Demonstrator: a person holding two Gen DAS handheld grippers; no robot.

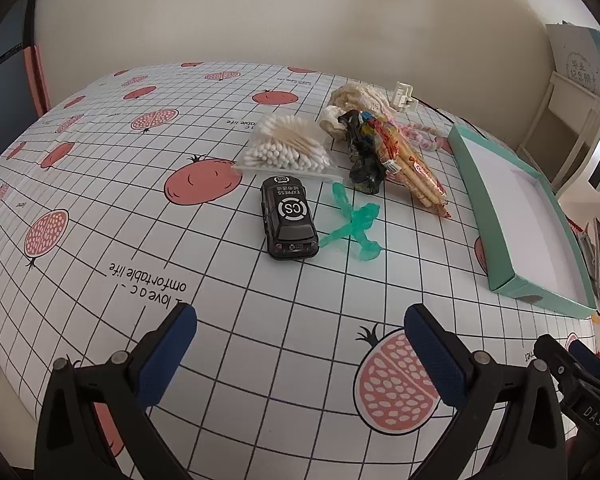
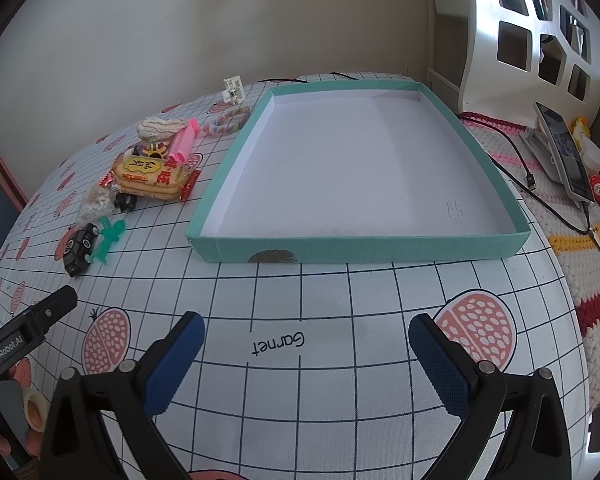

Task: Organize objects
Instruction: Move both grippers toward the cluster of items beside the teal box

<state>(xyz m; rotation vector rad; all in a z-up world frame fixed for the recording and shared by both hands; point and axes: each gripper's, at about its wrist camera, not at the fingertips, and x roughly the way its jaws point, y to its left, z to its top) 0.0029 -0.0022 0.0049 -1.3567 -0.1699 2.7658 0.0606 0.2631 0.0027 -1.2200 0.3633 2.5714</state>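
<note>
Plainly, nothing has been gathered yet. From the left wrist view, the left gripper hangs over the bench with its jaws spread as wide as they go and nothing between them. Ahead lies a loose cluster: a glossy black toy car, a translucent green plastic figure just beside it, a clear bag of cotton swabs, a crinkly packet of biscuit sticks, a dark lumpy bundle and a knot of cream lace behind. The teal tray sits off to the right.

From the right wrist view, the right gripper is likewise fully open and holds nothing, aimed at the tray's near wall; the tray's white floor is bare. The cluster sits to its left, near but apart.

A sound first move would likely be the car: rigid and boxy, so closing the jaws across its narrow sides should hold well. The figure is thin and bendy, the bags slippery, so those probably need a lower, squarer approach.
</note>
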